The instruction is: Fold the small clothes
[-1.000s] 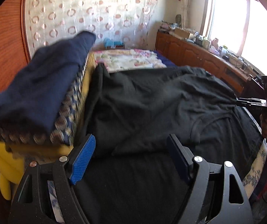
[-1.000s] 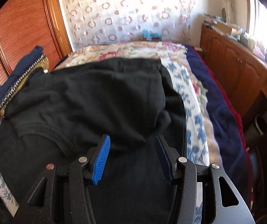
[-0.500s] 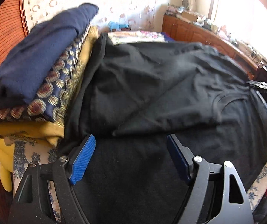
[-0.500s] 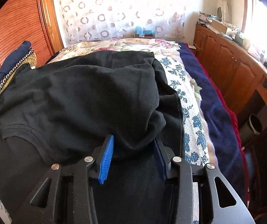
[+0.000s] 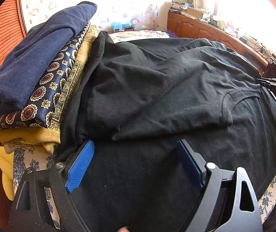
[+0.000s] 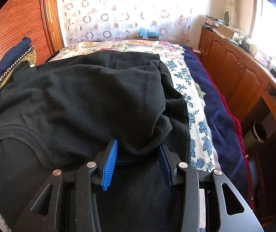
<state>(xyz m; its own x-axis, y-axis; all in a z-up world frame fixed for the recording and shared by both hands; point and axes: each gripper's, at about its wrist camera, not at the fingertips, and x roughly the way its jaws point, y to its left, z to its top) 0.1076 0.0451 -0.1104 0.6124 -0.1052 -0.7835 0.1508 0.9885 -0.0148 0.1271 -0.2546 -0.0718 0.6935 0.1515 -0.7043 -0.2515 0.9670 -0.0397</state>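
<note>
Nearest me, my left gripper [image 5: 136,162] hangs over the lower part of the black cotton T-shirt [image 5: 157,89] spread on the bed [image 6: 194,119]. Its jaws are wide and opening further, with only flat cloth beneath them and nothing pinched. My right gripper [image 6: 138,160] has its jaws about half apart around a bunched fold of the same shirt; the cloth sits between the blue pads [image 6: 110,166], but I cannot tell whether they press on it.

Just beyond the jaws, the shirt's upper part lies turned down over its lower part, the ribbed neckline [image 5: 232,100] lying on the body. I judge the first fold laid but still lumpy on the right side, with smoothing and further folds to come.

Farther left, against the shirt's edge, stands a stack of folded garments [image 5: 37,81], navy knit on top, patterned silk and yellow cloth below, so earlier pieces look finished.
</note>
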